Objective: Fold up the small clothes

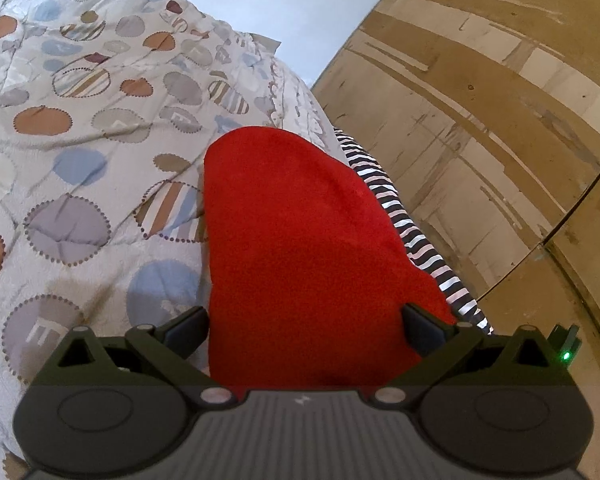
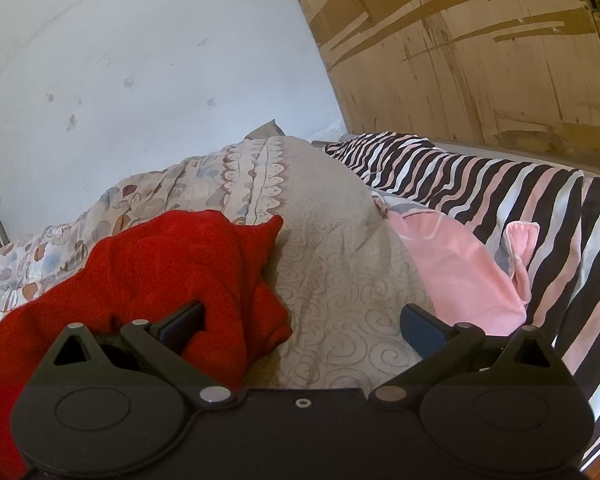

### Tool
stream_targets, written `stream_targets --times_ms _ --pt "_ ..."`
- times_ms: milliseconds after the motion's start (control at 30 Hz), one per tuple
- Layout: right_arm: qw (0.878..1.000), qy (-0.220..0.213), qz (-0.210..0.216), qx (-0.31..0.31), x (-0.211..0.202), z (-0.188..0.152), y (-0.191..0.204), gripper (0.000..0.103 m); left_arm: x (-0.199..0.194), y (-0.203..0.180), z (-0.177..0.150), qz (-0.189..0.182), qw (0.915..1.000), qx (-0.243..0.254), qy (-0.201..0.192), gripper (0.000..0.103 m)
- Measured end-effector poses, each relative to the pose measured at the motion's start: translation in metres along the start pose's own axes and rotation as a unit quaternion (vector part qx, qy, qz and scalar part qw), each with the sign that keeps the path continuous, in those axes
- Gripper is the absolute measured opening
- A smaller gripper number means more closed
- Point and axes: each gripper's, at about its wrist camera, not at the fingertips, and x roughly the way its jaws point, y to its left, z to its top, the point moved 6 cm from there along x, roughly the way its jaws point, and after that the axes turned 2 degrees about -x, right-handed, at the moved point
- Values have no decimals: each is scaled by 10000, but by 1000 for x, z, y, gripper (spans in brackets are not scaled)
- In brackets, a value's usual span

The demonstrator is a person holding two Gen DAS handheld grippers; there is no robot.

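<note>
A red fleece garment point(image 1: 300, 240) lies on the patterned quilt point(image 1: 80, 140), stretching away from my left gripper point(image 1: 306, 326). The left jaws are wide open, one finger on each side of the garment's near end, and hold nothing. In the right wrist view the same red garment point(image 2: 160, 272) lies bunched at the left. My right gripper point(image 2: 300, 326) is open and empty above the grey swirl-patterned quilt point(image 2: 340, 280); its left finger point(image 2: 184, 324) is over the red cloth's edge. A pink garment point(image 2: 460, 276) lies to the right.
A black, white and pink striped sheet point(image 2: 500, 184) covers the bed's right side and shows in the left wrist view point(image 1: 420, 240). A worn wooden wardrobe point(image 2: 480, 60) stands behind it. A pale wall point(image 2: 140, 80) is at the back.
</note>
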Motion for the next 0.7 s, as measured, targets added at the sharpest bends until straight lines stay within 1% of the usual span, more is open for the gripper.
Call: stream_targets --times_ms 67,100,200,267,333,400,467,567,633,700 --pt "9999 51 94 1 -2 6 2 103 -1 6 -2 -98 9999 -80 -1 103" --pt "9997 27 229 -8 -4 10 4 103 -2 10 -3 -144 9998 -151 0 103" --pt "9965 -131 827 75 -8 20 8 103 -3 18 -5 -242 9992 -331 -12 103" --pt "9924 -127 1186 294 -2 25 8 103 -2 19 -6 -280 9989 -387 -28 103" --pt "9868 54 1523 551 11 30 6 103 0 18 -6 -273 9988 -394 -61 103" --pt "9812 377 1756 710 29 30 6 103 0 19 -7 -288 9986 -445 -83 103" --pt "9769 542 1908 796 44 26 5 103 1 21 -9 -335 9978 -561 -81 103" --pt "9759 504 1961 817 51 20 3 103 3 22 -10 -392 9968 -693 -46 103" --pt "9749 433 2021 826 49 19 2 102 3 20 -11 -353 9973 -643 -71 103" --pt "9766 380 1985 728 48 14 1 100 3 14 -11 -231 9986 -463 -127 103"
